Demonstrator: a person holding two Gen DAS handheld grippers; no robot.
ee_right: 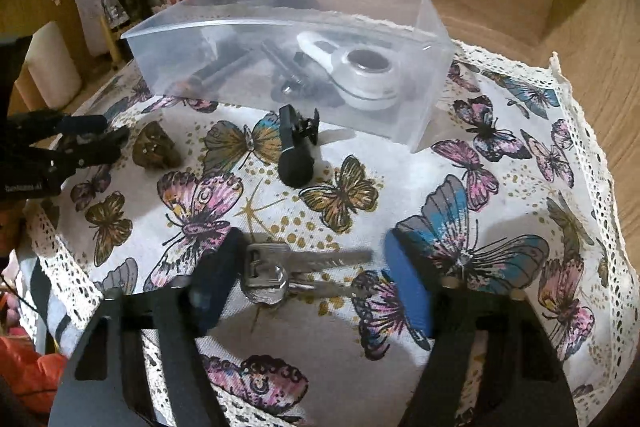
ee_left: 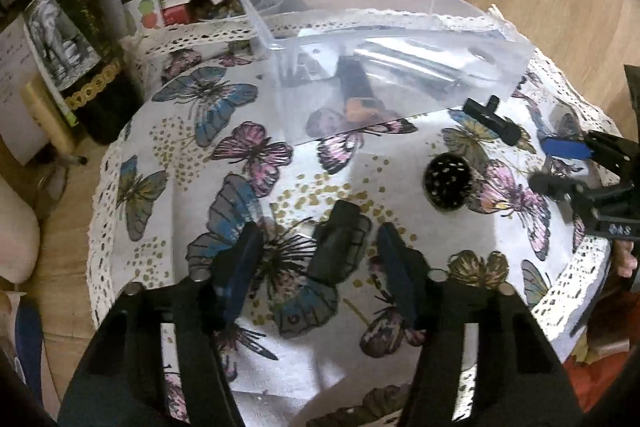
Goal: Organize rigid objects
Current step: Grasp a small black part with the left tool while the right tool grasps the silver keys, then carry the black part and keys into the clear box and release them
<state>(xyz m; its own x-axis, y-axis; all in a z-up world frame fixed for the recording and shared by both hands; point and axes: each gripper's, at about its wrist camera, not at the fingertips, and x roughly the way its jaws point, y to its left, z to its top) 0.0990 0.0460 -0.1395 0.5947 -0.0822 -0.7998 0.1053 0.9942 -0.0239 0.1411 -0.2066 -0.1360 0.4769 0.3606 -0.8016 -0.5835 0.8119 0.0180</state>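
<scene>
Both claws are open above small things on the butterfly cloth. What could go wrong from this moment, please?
1. The keys lie flat between the open right claw fingers; closing may catch only one key, or pinch the cloth, and drag it.
2. The small black piece between the left claw fingers could slip or tip when squeezed.
3. The clear box looks light; a bump while dropping items could push it.

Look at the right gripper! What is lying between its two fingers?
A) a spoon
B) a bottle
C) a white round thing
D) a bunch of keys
D: a bunch of keys lies on the butterfly cloth between the open fingers of the right gripper; the white round thing is inside the clear box.
</scene>
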